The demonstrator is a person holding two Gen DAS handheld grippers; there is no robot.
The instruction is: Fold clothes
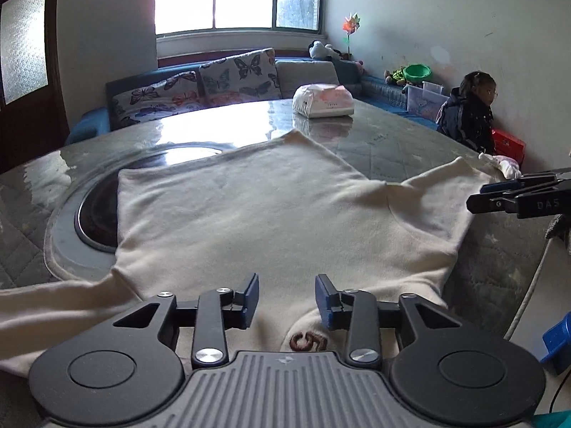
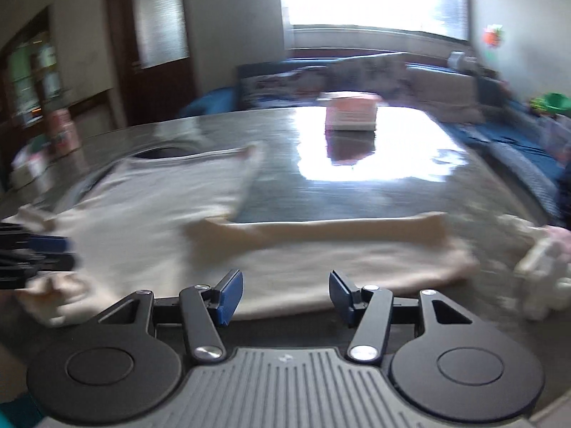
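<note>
Nearest in the left wrist view, the left gripper [image 1: 287, 296] hangs over the neck end of one cream sweatshirt [image 1: 249, 207], its two blue-padded jaws parted with only cloth showing below the gap, nothing pinched. A brown figure stitched on the collar area [image 1: 307, 341] sits just under the pads (it reads like a 5, though part is hidden). The garment lies spread flat on the grey table [image 1: 410, 142], hem toward the far side, with two sleeves out: one runs off the near left edge [image 1: 43, 306], the other reaches right [image 1: 446, 185] toward the right gripper [image 1: 499, 196], which enters from the right edge.

In the right wrist view, which is blurred, the right gripper [image 2: 286, 296] also stands apart, jaws moderately wide and empty, just short of the sleeve [image 2: 321, 235] laid across the table in front of it. The left gripper [image 2: 43, 249] shows at the left edge.

Under the garment's left side is one round dark recess [image 1: 96, 207] set in the tabletop. Farther off, one white and pink package [image 1: 323, 101] stands on the table, well apart from the cloth. Beyond the table, two butterfly-print cushions [image 1: 200, 85] lean on a blue sofa [image 1: 85, 125], one green bowl [image 1: 417, 71] sits at the wall, and one person in a dark jacket [image 1: 467, 114] is at the far right.
</note>
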